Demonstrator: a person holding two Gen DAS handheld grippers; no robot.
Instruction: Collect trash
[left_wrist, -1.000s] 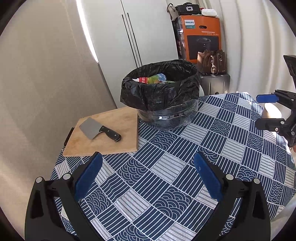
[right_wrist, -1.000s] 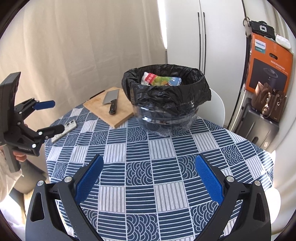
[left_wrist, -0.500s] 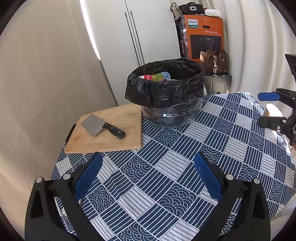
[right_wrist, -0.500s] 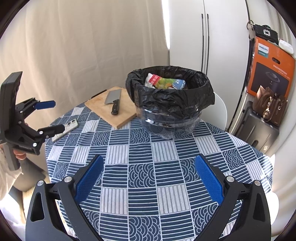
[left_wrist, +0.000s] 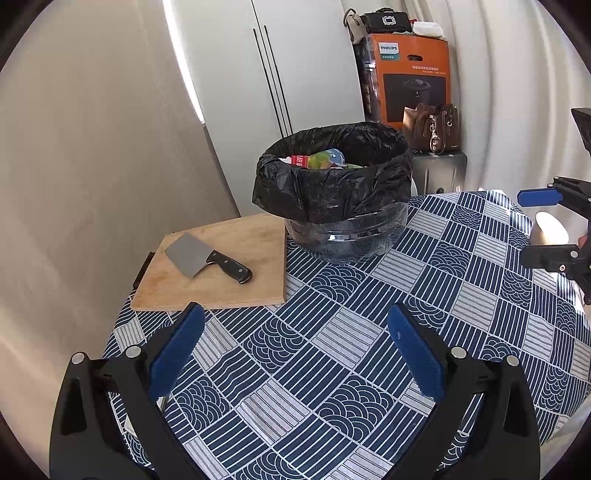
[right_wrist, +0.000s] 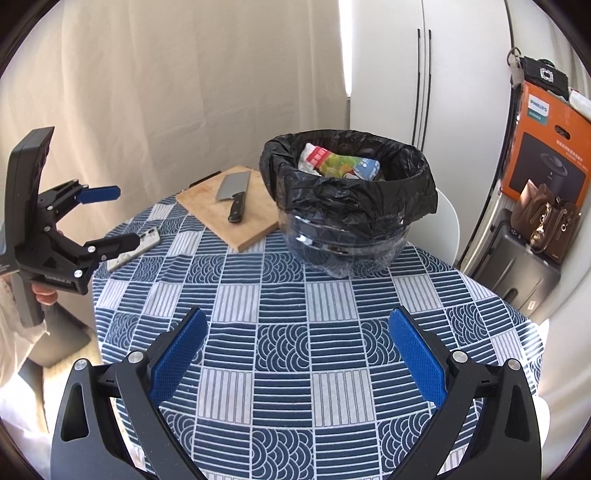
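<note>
A clear bin lined with a black bag (left_wrist: 332, 192) (right_wrist: 347, 199) stands on the round table with the blue patterned cloth (left_wrist: 332, 369) (right_wrist: 295, 332). Trash packets (left_wrist: 317, 160) (right_wrist: 340, 164) lie inside it. My left gripper (left_wrist: 295, 339) is open and empty above the table's near side; it also shows at the left of the right wrist view (right_wrist: 107, 218). My right gripper (right_wrist: 295, 343) is open and empty above the table's front; it also shows at the right edge of the left wrist view (left_wrist: 535, 225).
A wooden cutting board (left_wrist: 214, 266) (right_wrist: 229, 210) with a cleaver (left_wrist: 207, 258) (right_wrist: 234, 194) lies left of the bin. A phone (right_wrist: 135, 247) lies at the table's left edge. An orange box (left_wrist: 406, 77), a brown handbag (left_wrist: 432, 127) and a grey suitcase (right_wrist: 524, 262) stand behind.
Both grippers have drawn back slightly from the bin and stay open. Nothing on the table has moved.
</note>
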